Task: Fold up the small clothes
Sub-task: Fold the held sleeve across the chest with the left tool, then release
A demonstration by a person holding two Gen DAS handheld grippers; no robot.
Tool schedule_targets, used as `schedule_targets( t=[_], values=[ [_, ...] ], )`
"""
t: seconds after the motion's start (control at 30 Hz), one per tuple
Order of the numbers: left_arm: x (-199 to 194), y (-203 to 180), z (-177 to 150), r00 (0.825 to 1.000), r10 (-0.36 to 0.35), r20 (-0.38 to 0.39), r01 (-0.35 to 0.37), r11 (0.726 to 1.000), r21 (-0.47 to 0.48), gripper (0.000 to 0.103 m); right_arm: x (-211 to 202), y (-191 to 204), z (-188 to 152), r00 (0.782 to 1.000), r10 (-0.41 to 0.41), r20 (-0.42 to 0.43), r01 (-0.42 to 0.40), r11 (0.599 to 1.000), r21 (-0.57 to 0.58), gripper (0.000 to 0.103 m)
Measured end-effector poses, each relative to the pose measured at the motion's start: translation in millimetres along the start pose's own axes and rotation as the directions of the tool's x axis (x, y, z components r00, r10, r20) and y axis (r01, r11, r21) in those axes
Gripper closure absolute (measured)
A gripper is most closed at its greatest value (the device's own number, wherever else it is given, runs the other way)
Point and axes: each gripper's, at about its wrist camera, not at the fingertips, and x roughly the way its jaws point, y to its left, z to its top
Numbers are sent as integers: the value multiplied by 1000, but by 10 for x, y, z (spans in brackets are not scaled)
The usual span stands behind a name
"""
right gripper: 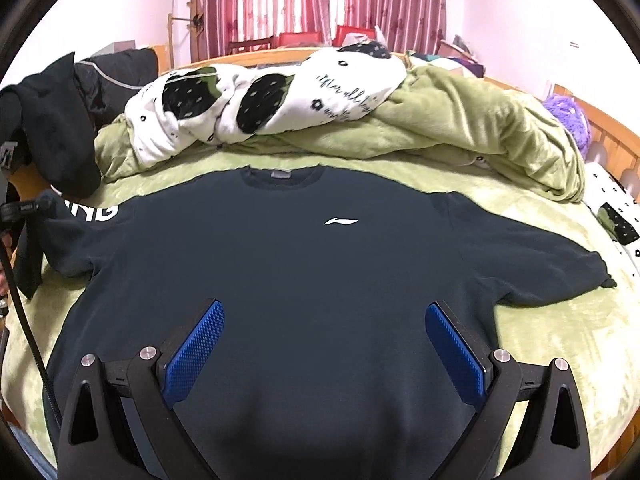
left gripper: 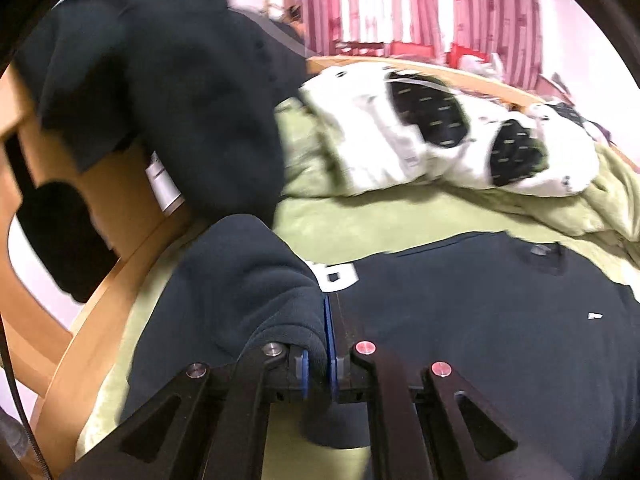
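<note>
Evidently, the soft, limp navy sweatshirt (right gripper: pixel 304 264) lying flat on the green bed (right gripper: pixel 560 344) is being lifted by its sleeve cuff (left gripper: pixel 280 300), pinched in the left claw (left gripper: pixel 318 364), while the right claw (right gripper: pixel 326 344) is being held agape above the hem.

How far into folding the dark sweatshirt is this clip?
Early. Done: the sweatshirt lies spread flat, front up, on the green blanket. In hand: the left gripper has its jaws shut on the sleeve with white lettering, bunched and raised off the bed. The right gripper is open above the hem, holding nothing. Left: the other sleeve is still outstretched and the body unfolded.
</note>
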Motion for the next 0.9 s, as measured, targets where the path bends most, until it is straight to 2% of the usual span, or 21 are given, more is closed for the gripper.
schedule_targets(
  t=[0.23, 0.4, 0.53, 0.67, 0.87, 0.9],
  values=[
    [-150, -1094, -20, 998, -70, -4, 71, 995, 72, 96, -9, -580, -137, 1000, -8, -7, 8, 998, 65, 4],
    [-109, -1943, -259, 992, -119, -50, 125, 983, 134, 96, 97, -1001, -293, 999, -16, -33, 21, 990, 136, 4],
    [30, -2452, -485, 987, -130, -92, 145, 972, 186, 96, 200, -1182, -324, 998, -23, -56, 32, 986, 165, 4],
    [149, -2744, -697, 983, -133, -123, 156, 966, 205, 96, 263, -1221, -330, 996, -65, -62, 73, 990, 121, 4],
    [280, -2952, -875, 977, -135, -166, 167, 966, 199, 95, 308, -1210, -352, 993, -97, -71, 102, 993, 64, 4],
    [292, -2959, -892, 975, -136, -176, 170, 965, 197, 92, 319, -1196, -347, 993, -95, -73, 99, 993, 57, 4]
  ],
)
